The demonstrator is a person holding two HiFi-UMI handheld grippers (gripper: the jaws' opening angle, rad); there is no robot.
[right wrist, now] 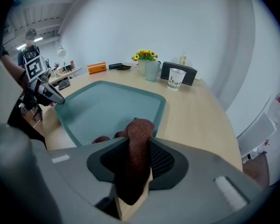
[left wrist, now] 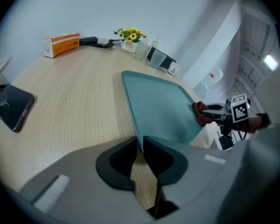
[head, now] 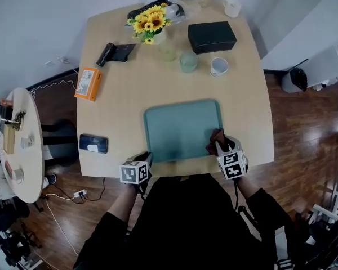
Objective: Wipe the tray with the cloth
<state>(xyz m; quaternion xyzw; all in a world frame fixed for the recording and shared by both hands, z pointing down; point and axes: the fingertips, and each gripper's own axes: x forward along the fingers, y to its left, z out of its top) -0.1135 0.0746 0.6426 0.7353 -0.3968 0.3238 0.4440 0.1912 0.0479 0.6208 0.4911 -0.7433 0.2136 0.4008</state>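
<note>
**Cloth at the tray's near right corner**

A pale wooden table (head: 118, 111) stands over a dark wood floor (head: 304, 128), and a teal tray (head: 177, 128) lies flat near the table's front edge. The left gripper (left wrist: 140, 146) has its jaws nearly together, pinching the rim at the tray's near left corner. The right gripper (right wrist: 140, 141) is clamped on a reddish-brown cloth (right wrist: 139, 127). The cloth bunches up between the jaws and rests on the tray at its near right corner. Farther back stand a bunch of sunflowers (head: 150, 18), a black box (head: 212, 36), a glass (head: 188, 61) and a white mug (head: 218, 66). An orange box (head: 88, 83) and a phone (head: 93, 143) lie toward the left side, well apart from the tray.
</note>
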